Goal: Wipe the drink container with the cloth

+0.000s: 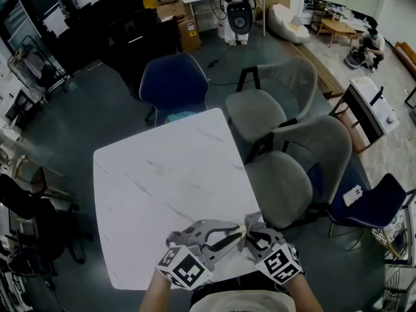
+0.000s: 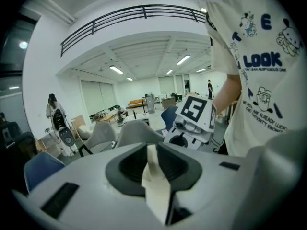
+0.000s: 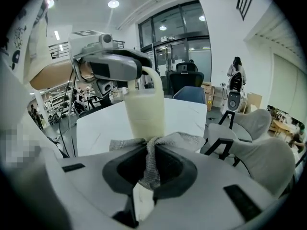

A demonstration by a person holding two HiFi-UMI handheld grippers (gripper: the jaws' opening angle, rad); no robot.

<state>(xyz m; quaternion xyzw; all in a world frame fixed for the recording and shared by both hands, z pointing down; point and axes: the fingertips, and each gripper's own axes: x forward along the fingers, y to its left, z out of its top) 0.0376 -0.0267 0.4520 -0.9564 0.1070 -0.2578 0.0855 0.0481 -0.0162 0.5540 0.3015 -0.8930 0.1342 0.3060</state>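
In the right gripper view a cream drink container (image 3: pixel 144 110) hangs in the air by its handle, gripped from above by my left gripper (image 3: pixel 122 68). Below it my right gripper (image 3: pixel 149 153) is shut on a grey woven cloth (image 3: pixel 152 150), whose spread top lies against the container's lower end. In the left gripper view, the left gripper (image 2: pixel 153 153) is shut on the cream handle (image 2: pixel 156 181), and the right gripper's marker cube (image 2: pixel 195 113) shows just beyond. In the head view both grippers, left (image 1: pixel 233 233) and right (image 1: pixel 251 234), meet over the white table's (image 1: pixel 162 174) near edge.
Two grey chairs (image 1: pixel 279 103) stand along the table's right side, a dark blue chair (image 1: pixel 172 80) at its far end and another blue chair (image 1: pixel 370 203) at the right. The floor around is dark grey. A person's sleeve and shirt fill the right of the left gripper view.
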